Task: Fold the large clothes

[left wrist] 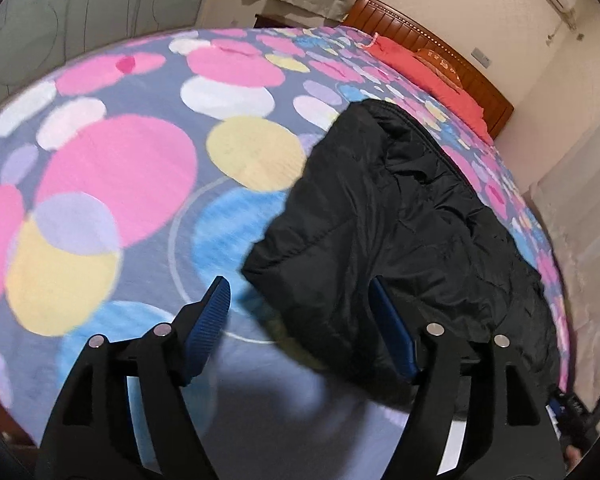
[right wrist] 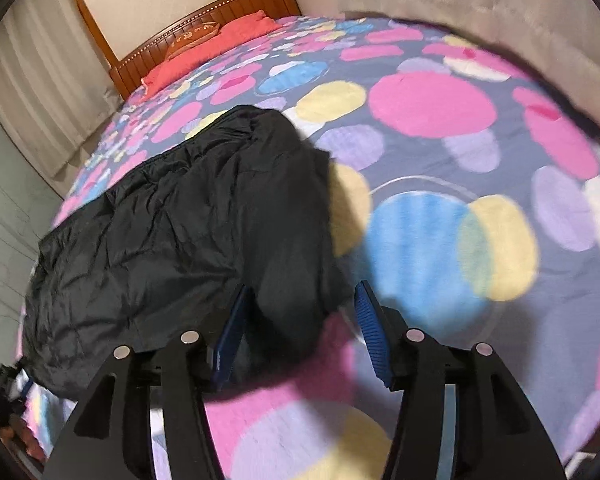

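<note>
Looking down my left gripper (left wrist: 300, 332), I see its jaws spread, nothing pinched; the black jacket (left wrist: 400, 220) lies on the bed from 5 toward 1 o'clock, its near edge just past the right pad. My right gripper (right wrist: 300, 332) is spread too, the jacket's corner loose between the pads. Beyond, the spotted blanket (right wrist: 440, 152), then a red pillow (right wrist: 220, 36) at the headboard (right wrist: 220, 8), 11 o'clock.
</note>
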`<state>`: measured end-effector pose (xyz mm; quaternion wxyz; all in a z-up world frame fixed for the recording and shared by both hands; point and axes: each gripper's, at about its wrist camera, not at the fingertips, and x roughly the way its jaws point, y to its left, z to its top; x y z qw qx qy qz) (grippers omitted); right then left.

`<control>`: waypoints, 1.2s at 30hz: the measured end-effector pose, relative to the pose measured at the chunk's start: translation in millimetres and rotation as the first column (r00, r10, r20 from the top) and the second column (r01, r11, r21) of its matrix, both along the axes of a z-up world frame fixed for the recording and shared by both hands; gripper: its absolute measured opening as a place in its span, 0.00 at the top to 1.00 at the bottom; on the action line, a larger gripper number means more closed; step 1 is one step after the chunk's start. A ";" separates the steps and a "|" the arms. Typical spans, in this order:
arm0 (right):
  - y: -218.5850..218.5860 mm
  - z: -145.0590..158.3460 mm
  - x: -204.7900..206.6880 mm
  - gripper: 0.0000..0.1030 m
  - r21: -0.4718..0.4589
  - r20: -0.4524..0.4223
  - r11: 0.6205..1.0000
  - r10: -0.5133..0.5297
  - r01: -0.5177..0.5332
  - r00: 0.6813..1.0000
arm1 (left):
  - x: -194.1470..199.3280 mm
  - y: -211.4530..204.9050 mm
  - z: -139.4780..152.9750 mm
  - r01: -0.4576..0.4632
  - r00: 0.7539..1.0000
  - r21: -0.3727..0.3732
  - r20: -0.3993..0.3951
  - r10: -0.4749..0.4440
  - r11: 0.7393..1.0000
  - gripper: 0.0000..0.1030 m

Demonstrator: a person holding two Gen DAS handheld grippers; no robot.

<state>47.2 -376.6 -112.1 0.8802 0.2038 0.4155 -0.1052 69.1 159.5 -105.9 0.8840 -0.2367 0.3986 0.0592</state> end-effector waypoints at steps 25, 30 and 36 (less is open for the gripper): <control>186.1 24.7 106.8 0.47 -0.289 0.020 0.911 0.315 -0.296 0.949 | 45.0 12.2 30.3 0.033 0.999 0.070 0.018 -0.034 0.997 0.28; 195.8 -1.8 117.5 0.47 -0.326 -0.045 0.898 0.296 -0.294 0.954 | 78.2 4.7 32.2 0.094 0.996 0.085 -0.001 -0.094 0.992 0.22; 201.8 -14.7 119.3 0.47 -0.368 -0.060 0.885 0.284 -0.286 0.957 | 121.2 -9.7 18.9 0.189 0.981 0.087 -0.059 -0.184 0.978 0.22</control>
